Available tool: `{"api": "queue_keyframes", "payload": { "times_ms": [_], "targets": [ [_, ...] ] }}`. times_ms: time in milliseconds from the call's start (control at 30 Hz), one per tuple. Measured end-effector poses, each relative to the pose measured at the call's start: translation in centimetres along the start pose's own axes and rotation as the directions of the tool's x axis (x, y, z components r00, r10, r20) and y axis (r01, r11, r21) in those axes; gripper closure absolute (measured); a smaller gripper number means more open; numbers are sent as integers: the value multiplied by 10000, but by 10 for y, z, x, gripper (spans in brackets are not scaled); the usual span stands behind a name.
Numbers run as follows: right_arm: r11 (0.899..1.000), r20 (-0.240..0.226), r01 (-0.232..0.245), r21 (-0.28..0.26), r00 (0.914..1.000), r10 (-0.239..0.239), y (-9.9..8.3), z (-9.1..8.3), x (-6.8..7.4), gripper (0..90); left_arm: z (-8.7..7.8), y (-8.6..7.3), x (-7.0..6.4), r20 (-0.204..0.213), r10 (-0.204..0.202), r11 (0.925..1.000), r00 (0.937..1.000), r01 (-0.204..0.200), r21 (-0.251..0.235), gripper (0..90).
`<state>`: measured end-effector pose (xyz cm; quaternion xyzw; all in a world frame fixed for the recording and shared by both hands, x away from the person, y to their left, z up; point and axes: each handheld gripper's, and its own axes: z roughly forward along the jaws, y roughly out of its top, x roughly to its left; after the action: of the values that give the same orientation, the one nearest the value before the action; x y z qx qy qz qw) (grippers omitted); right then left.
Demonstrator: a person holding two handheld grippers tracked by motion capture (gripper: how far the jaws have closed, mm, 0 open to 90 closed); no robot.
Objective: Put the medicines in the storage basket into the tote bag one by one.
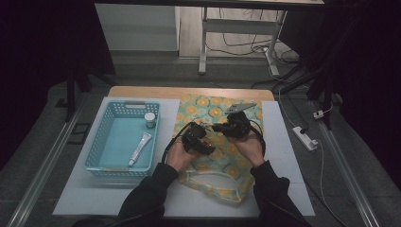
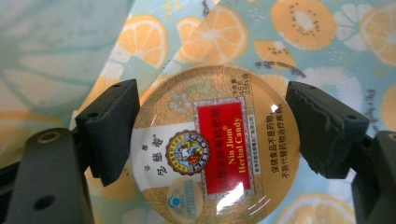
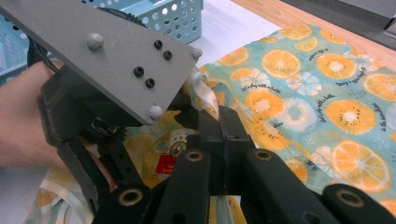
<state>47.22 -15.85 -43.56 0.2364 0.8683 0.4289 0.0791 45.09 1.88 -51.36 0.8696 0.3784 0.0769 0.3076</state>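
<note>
- Left gripper (image 2: 212, 140) clamps a round candy tin (image 2: 212, 144) by its rim, label facing up.
- Right gripper (image 3: 219, 126) pinches the fruit-print bag (image 3: 299, 93) beside it.
- Basket (image 1: 101, 142) further left holds a tube (image 1: 140, 148) and a jar (image 1: 150, 119).

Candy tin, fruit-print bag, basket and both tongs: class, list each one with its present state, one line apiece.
Candy tin: lid on, clamped at its sides by the left tongs.
Left tongs: shut on the tin.
Right tongs: shut, pinching the bag's edge.
Fruit-print bag: flat on the table, edge lifted.
Basket: upright, holding a tube lying down and a small jar upright.
</note>
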Motion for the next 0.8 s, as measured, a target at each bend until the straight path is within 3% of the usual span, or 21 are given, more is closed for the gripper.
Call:
{"api": "queue_keyframes", "payload": {
  "times_ms": [300,667,800],
  "targets": [
    [10000,-25,20,16,10000,-20,0,2,2,898,5,-4,3,-186,-131,9997,9997,127,-199,183],
    [10000,-58,57,27,10000,-57,0,2,2,898,-14,-6,0,277,-269,9985,9993,281,-460,104],
    [10000,-72,68,54,10000,-68,0,2,2,898,-23,-6,-2,740,-344,9978,9967,385,-538,65]
  ]
}}
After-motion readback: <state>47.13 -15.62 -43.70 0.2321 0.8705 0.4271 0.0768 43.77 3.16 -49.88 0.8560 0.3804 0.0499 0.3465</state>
